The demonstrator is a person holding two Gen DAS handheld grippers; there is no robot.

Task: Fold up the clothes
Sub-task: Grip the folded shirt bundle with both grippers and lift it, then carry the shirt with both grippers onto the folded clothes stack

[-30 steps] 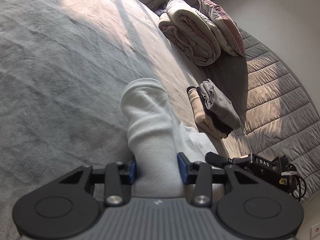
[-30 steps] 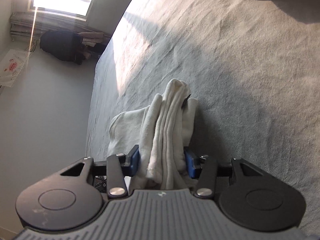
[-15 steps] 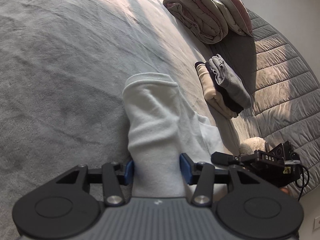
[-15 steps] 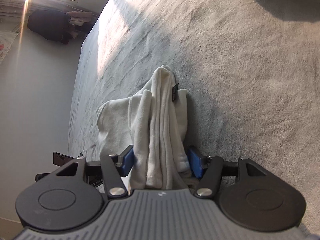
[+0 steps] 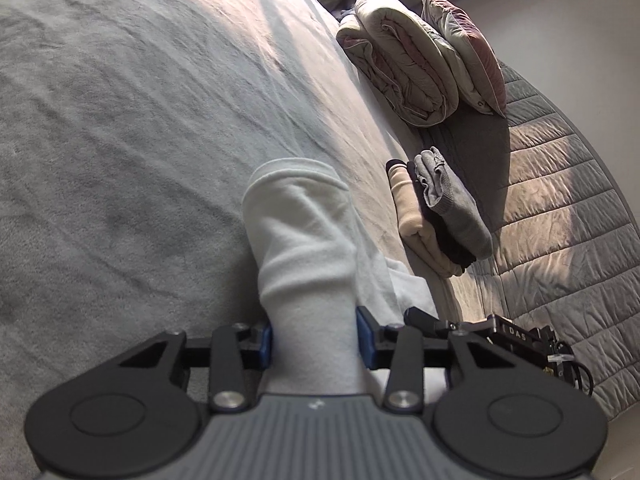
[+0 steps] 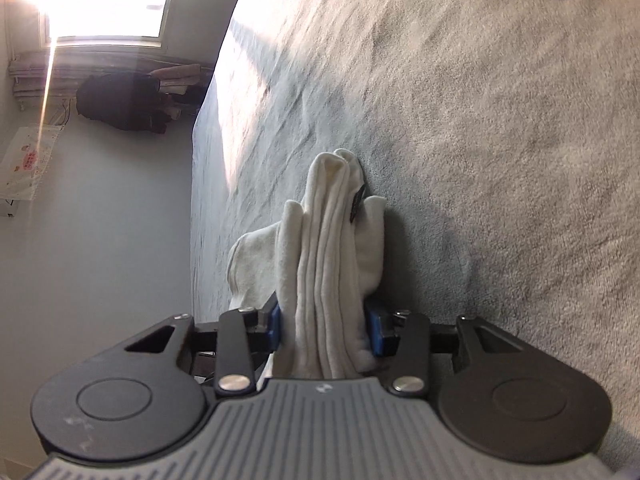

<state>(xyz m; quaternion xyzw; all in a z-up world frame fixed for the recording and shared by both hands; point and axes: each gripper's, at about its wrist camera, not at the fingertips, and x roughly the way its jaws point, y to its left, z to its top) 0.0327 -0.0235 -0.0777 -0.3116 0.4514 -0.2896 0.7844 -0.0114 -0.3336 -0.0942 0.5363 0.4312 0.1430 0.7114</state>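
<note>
Clamped between the blue pads of the left gripper (image 5: 316, 344): one thick, rounded end of a white soft fleece garment (image 5: 304, 240). Same with the right gripper (image 6: 326, 334): closed tightly on the other end, where several layers stand edge-on, with a small dark label (image 6: 358, 200) a little ahead of the pads. Probably held at both ends so that the layers do not fall open. Sticks out ahead of both grippers, over the grey plush bed cover (image 5: 120, 120); cannot tell whether it touches. Further ahead and to the right of the left gripper, lies a small stack of folded clothes in beige, black and grey (image 5: 440, 220), likely the place for finished pieces. Fits either closing a fold or carrying the bundle to the stack; not settled here. Farthest ahead, leaning together: a rolled quilted duvet (image 5: 400, 64) and a pink-edged pillow (image 5: 468, 40), put aside to leave room for folding.
</note>
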